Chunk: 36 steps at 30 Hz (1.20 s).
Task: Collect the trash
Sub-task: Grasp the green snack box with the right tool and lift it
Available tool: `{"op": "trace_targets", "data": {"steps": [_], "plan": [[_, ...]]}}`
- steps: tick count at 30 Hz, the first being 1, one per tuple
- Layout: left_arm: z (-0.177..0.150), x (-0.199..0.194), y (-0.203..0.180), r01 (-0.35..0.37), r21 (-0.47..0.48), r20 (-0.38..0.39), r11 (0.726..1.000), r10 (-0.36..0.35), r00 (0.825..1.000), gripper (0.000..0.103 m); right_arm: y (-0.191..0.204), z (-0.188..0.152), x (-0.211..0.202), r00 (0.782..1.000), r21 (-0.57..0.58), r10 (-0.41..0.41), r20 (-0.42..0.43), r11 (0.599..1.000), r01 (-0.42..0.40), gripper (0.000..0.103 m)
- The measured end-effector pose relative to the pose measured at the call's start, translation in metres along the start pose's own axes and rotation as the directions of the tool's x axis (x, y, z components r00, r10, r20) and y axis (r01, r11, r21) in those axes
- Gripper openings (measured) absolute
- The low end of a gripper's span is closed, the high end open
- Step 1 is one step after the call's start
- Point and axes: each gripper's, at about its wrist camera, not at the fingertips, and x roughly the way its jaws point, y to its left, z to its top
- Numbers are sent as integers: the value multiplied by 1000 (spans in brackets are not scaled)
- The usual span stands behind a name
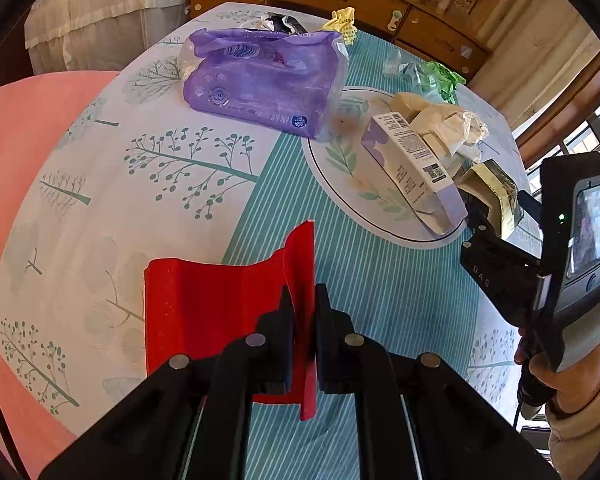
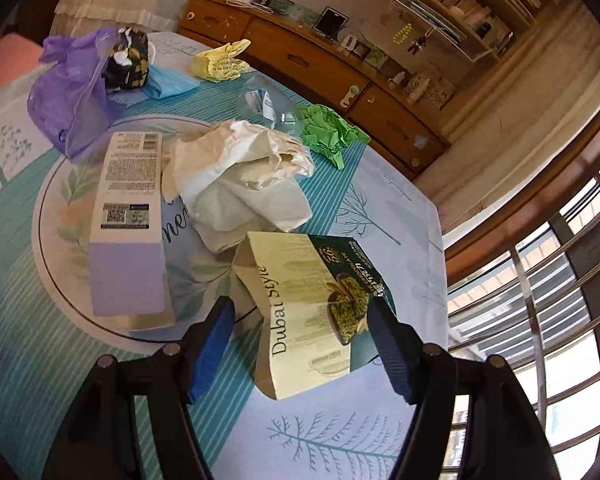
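Observation:
My left gripper [image 1: 304, 300] is shut on the edge of a red bag [image 1: 204, 312] that hangs over the table's near side. My right gripper [image 2: 300, 312] is open, its fingers either side of a yellow and green "Dubai Style" box [image 2: 300, 312] lying on the table, not clamped; the box also shows in the left wrist view [image 1: 496, 196]. Other trash lies beyond: a lilac carton [image 2: 128, 224], crumpled cream paper [image 2: 244, 180], a purple plastic pack [image 1: 260, 84], green paper [image 2: 328, 132], yellow paper [image 2: 220, 62] and a blue mask [image 2: 172, 84].
The table has a leaf-print cloth [image 1: 148, 168] with a round printed ring. A wooden sideboard [image 2: 312, 64] stands behind it. A pink surface [image 1: 16, 152] lies to the left. Window bars [image 2: 540, 320] are at the right.

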Motion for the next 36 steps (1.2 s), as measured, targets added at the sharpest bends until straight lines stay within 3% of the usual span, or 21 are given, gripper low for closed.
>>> {"op": "trace_targets", "data": {"steps": [6,8,9,14,18,22,29,36], "plan": [[-2,1,0,2,-3,-6,1000,-2,1000,6,5,-1,8,992,-63,-125,31,990,127,69],[-2,0,0,5,-3,-4,1000,-5,1000,6,0,0,8,990,-54,-137,40,989,139,56],[-2,0,0,6,-2,-2,1000,-6,1000,6,-3,0,7,986,-48,-160,49,986,162,37],[-5,-6,-1,10,0,5,1000,-10,1000,6,-27,-1,-7,981,38,-182,66,983,179,19],[-9,-17,-3,19,18,17,1000,-19,1000,6,-56,-6,-31,995,187,-89,41,979,80,14],[-18,-34,-3,47,43,35,998,-48,998,6,-81,-27,-62,997,346,73,8,936,-72,14],[-59,-80,23,207,49,32,977,-209,977,6,-80,-85,-140,945,523,327,9,803,-283,14],[-116,-121,65,287,63,-23,956,-286,958,6,-29,-142,-228,911,577,411,-26,751,-322,14]]}}
